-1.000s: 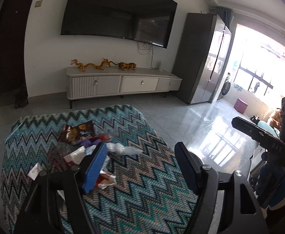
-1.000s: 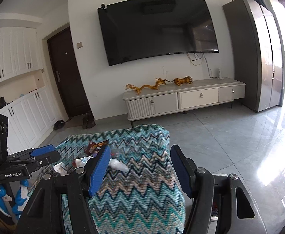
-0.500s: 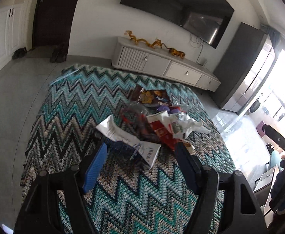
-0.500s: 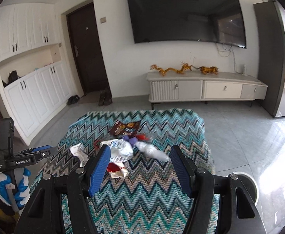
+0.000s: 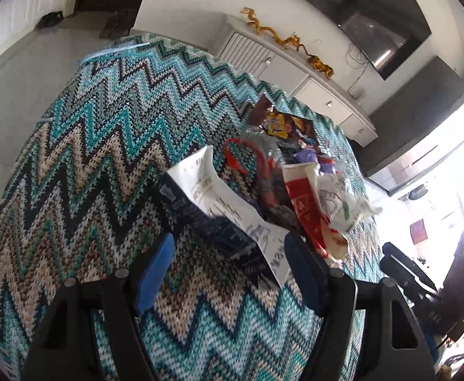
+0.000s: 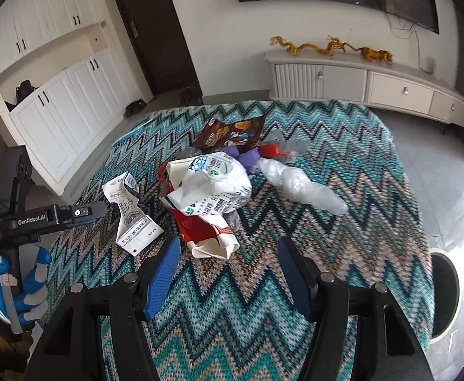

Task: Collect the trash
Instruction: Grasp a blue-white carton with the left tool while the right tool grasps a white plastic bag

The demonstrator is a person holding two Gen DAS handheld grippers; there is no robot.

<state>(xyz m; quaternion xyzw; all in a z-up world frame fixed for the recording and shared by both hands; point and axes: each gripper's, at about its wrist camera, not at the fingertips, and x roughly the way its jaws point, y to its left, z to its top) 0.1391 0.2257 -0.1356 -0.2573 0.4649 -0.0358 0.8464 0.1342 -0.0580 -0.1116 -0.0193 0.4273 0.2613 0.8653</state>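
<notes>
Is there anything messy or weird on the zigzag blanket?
Yes. A heap of trash sits mid-blanket: a crumpled white bag, a flattened carton, a brown snack wrapper and scrunched clear plastic.

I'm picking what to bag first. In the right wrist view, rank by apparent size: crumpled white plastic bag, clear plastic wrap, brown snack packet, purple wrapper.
1. Crumpled white plastic bag
2-3. Clear plastic wrap and brown snack packet: look alike
4. Purple wrapper
</notes>
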